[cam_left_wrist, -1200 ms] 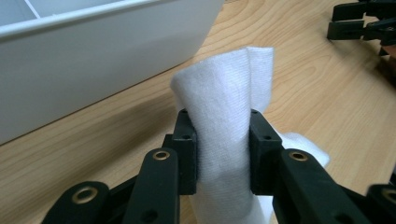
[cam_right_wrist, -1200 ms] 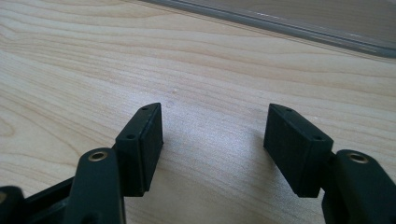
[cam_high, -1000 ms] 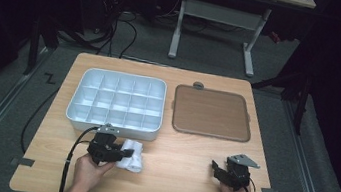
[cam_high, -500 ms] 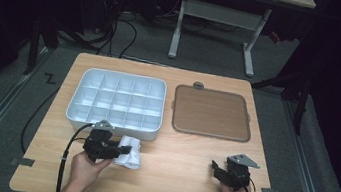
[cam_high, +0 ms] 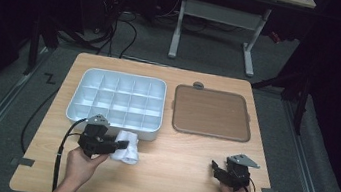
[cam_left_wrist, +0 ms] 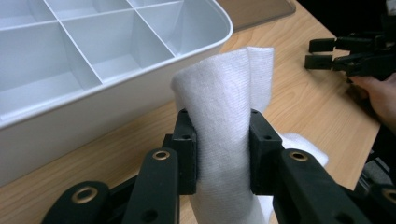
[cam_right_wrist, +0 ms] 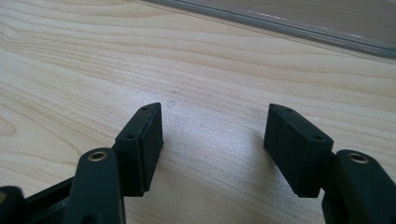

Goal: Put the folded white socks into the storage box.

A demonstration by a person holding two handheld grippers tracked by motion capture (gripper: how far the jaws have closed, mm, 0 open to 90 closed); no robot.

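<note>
Left gripper [cam_left_wrist: 219,144] clenched on white cloth [cam_left_wrist: 224,107], near table's 7 o'clock, just beside compartment tray [cam_high: 117,99]. Right gripper [cam_right_wrist: 212,144] released, empty, at 5 o'clock. Risk: the pinch catches only a fold; cloth could slip free or snag the tray rim.

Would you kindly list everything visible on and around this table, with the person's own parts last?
Light wooden table: one, centre.
White plastic divided tray: one, empty compartments, table's left half.
Brown flat square lid: one, right of the tray.
White folded cloth: one, in front of the tray, pinched by the left gripper.
Grey desk frame: one, behind the table.
Black cables: several, on the floor, far left.
Left gripper: black, shut on the cloth.
Right gripper: black, open over bare wood.
Hands: two, bottom edge.
</note>
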